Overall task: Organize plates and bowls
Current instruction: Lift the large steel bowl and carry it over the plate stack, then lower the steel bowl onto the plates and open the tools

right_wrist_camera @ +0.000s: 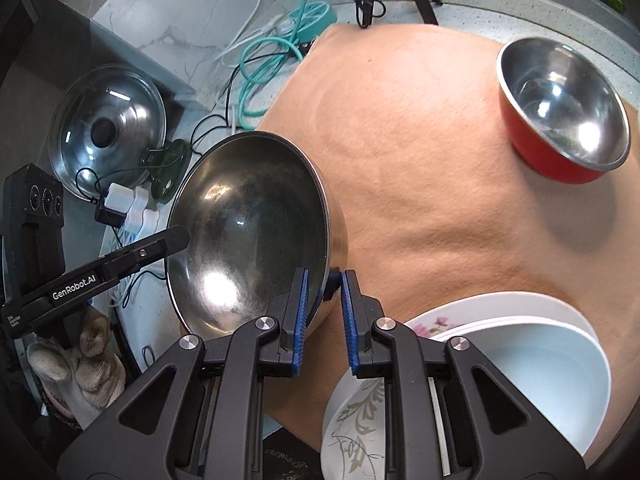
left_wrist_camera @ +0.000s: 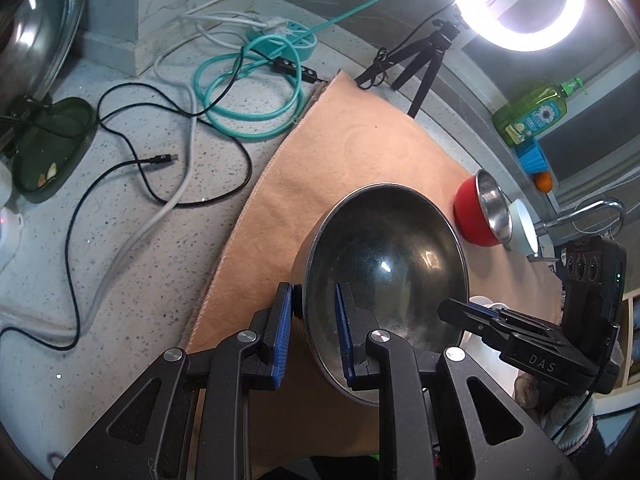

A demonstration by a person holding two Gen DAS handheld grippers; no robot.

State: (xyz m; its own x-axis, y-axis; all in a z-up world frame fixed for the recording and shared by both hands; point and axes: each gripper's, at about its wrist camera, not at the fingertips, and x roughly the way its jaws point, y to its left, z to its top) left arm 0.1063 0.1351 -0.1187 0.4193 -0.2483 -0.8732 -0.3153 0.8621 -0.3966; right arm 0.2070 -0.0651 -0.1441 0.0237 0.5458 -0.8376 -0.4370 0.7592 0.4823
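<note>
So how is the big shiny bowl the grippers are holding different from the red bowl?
The big steel bowl is silver outside too; the red bowl is red outside. The big steel bowl is wider than the red bowl. The big steel bowl is tilted, pinched at its rim by the left gripper and the right gripper, while the red bowl sits alone on the peach cloth. Both have shiny metal insides and look empty.

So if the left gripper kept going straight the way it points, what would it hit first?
Probably the orange cloth. The left gripper is already shut on the rim of the steel bowl, which would travel with it, and depth beyond the bowl is hard to judge.
</note>
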